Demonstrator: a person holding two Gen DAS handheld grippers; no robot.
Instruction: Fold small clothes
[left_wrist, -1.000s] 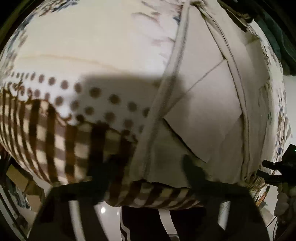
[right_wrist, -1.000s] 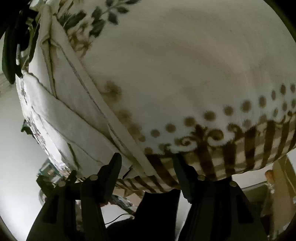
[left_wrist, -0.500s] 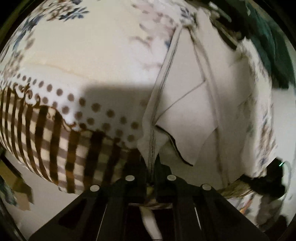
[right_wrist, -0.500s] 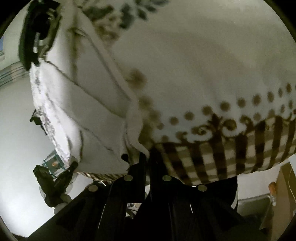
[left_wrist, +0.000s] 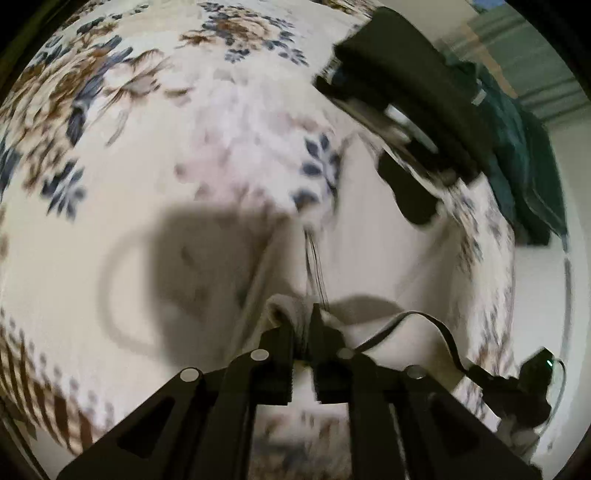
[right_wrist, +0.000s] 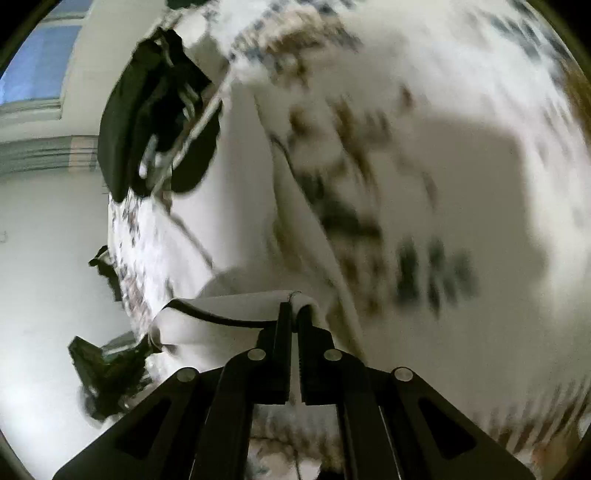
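Nearest me, my left gripper (left_wrist: 304, 328) is clamped on a bunched hem of the white garment (left_wrist: 373, 251), though its jaws are easing apart slightly with cloth between them. My right gripper (right_wrist: 293, 314) is closed tight on another edge of the same garment (right_wrist: 236, 306). The piece lies on the floral bedspread (left_wrist: 122, 122), near its far edge, where dark folded clothes (left_wrist: 417, 81) sit. I judge the fabric light, limp and thin; seamed hems offer the firmest hold. Blur hides finer detail.
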